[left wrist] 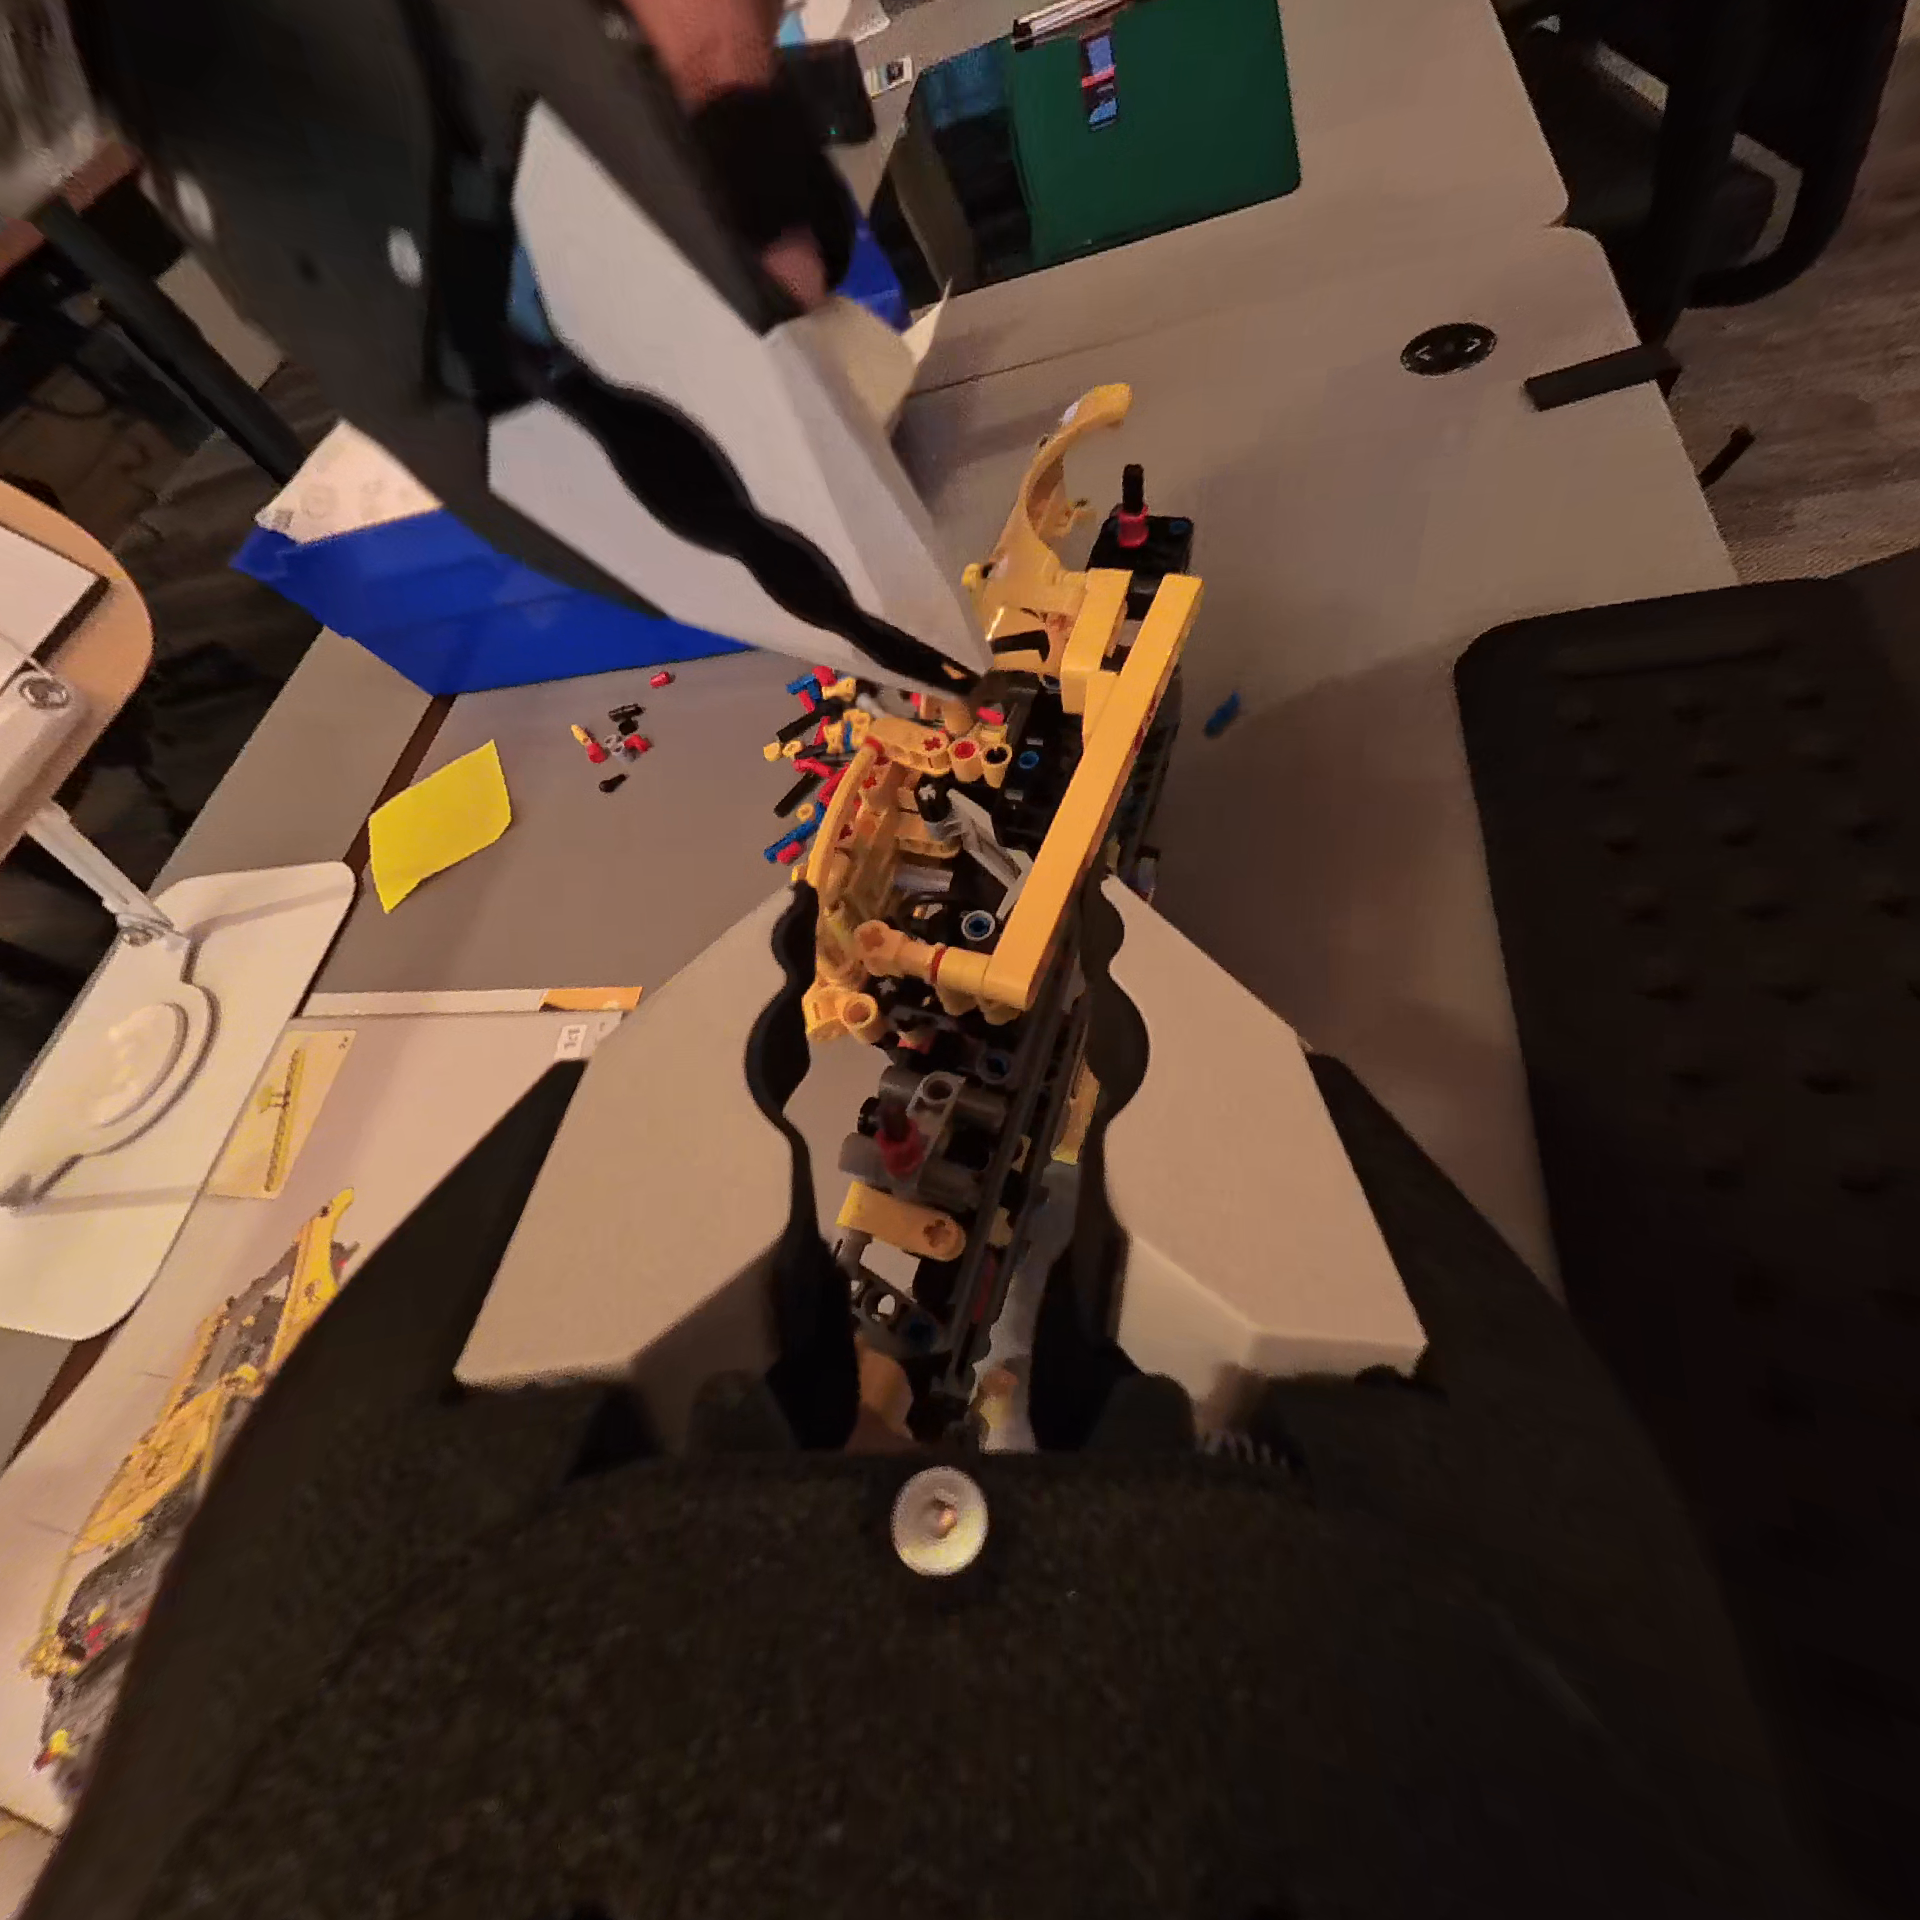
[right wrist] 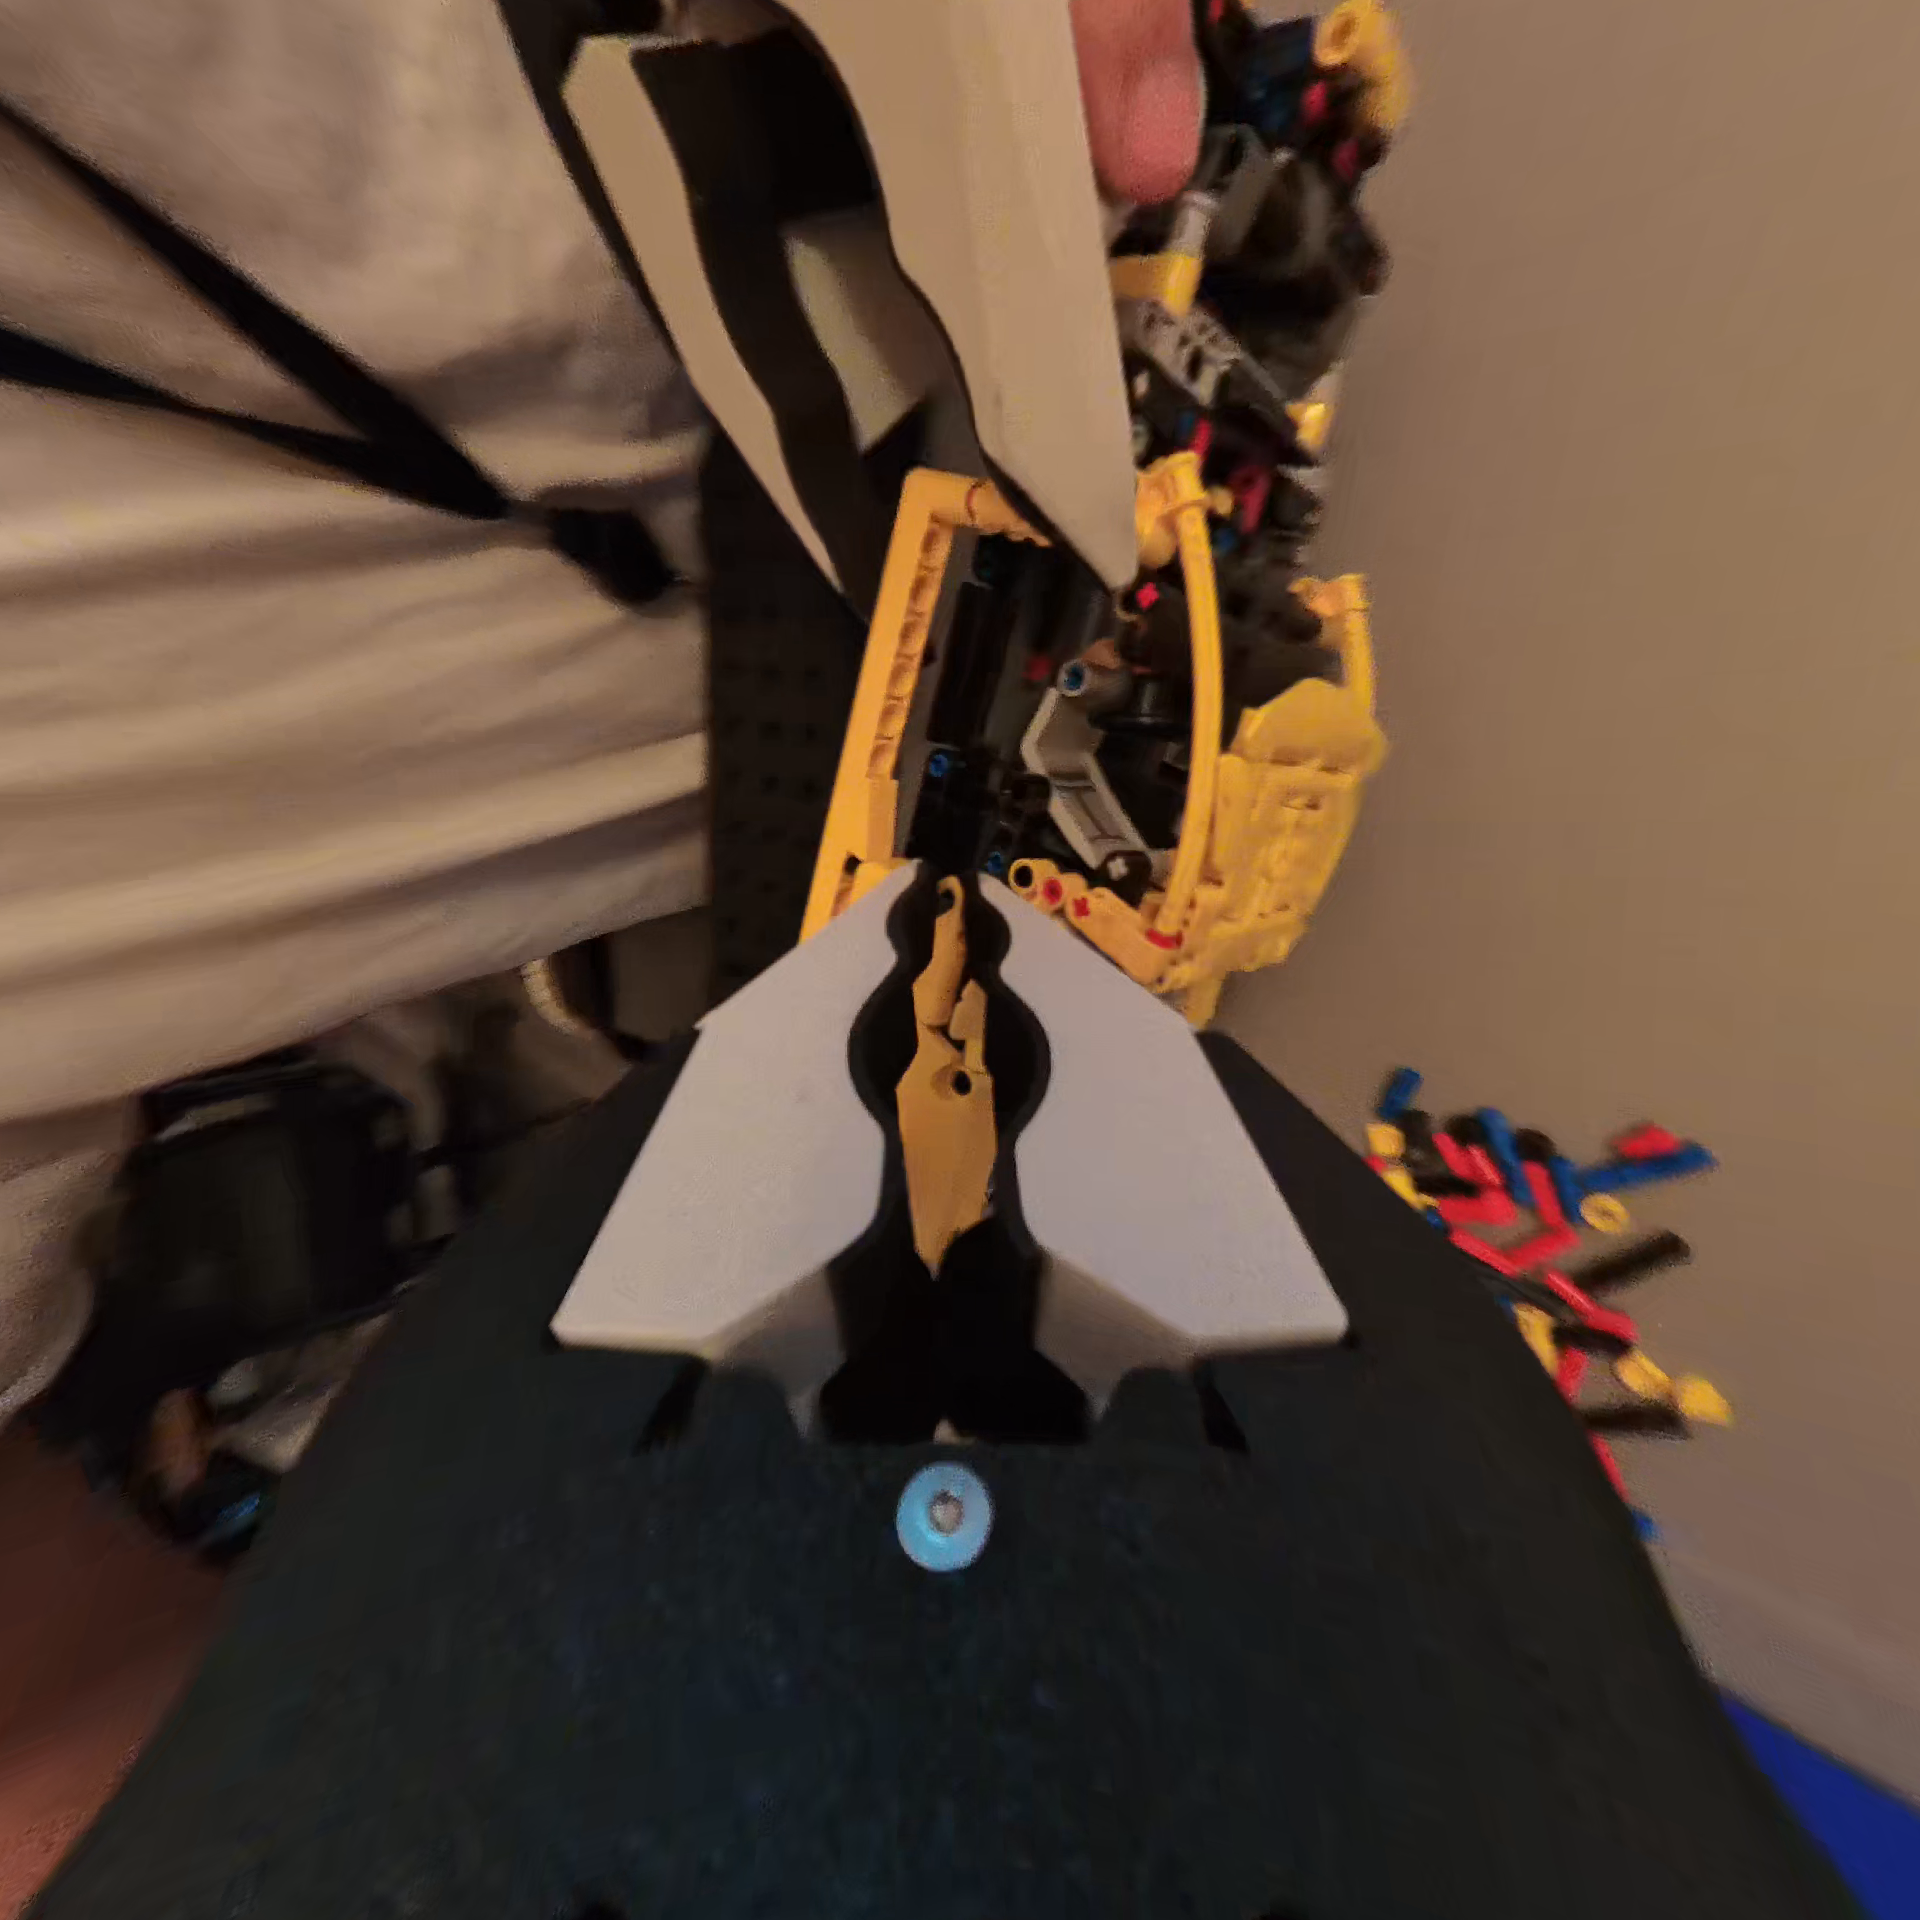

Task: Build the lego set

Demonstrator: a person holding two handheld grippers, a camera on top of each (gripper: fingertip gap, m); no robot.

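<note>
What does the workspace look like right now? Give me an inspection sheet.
Surface: grey table.
Job's things: yellow-black lego model held up; instruction booklet lying open; yellow piece.
Clutter: loose pins, yellow sheet, blue bin, green box.
Grippers: left gripper shut on the model; right gripper shut on the yellow piece, its tips at the model.
Cables: nothing seen.
Surroundings: black chair.
</note>
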